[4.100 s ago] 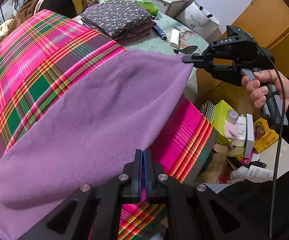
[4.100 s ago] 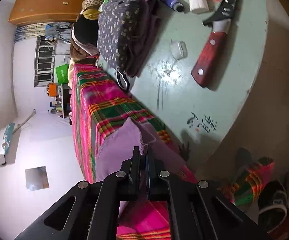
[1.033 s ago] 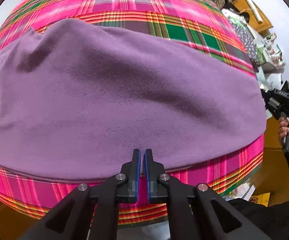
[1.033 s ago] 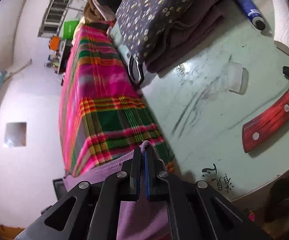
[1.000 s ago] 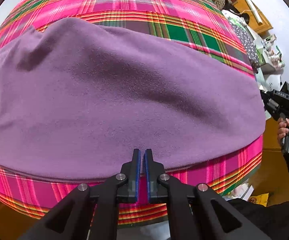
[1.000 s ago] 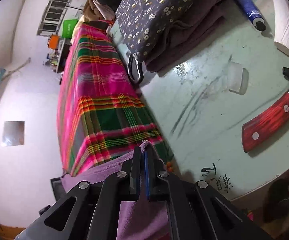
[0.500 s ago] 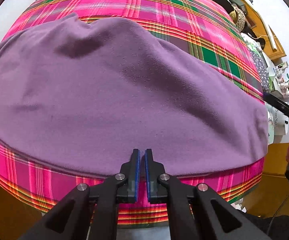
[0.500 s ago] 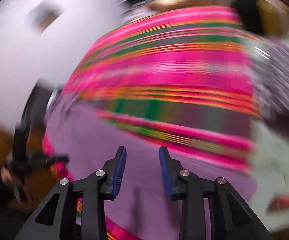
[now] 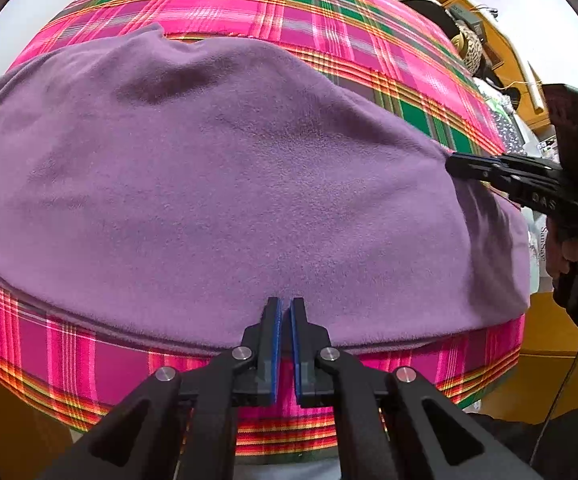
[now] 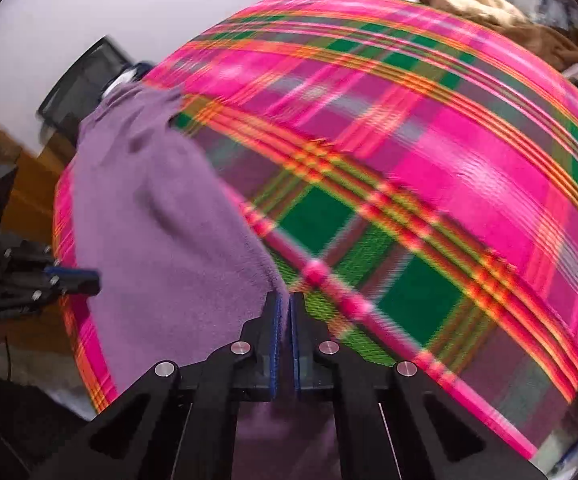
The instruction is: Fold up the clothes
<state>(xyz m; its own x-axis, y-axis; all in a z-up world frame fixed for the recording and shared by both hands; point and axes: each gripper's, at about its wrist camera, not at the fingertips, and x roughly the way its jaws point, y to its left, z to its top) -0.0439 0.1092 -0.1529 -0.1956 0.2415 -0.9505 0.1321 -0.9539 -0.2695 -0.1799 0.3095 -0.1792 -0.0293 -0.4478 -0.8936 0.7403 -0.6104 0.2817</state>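
Pink plaid cloth (image 9: 329,12) covered the surface where the purple fleece garment (image 9: 217,184) lay flat. Soft, light and limp, it looked best taken at corners. Left gripper (image 9: 283,308) clenched its near hem; right gripper (image 10: 283,304) clenched its far edge.

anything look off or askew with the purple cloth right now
Mostly fine. The purple cloth lies fairly flat on the plaid cover, but its far left corner is bunched with a dent beside it. The right gripper is shut on the far right edge; the left gripper is shut at the near edge.
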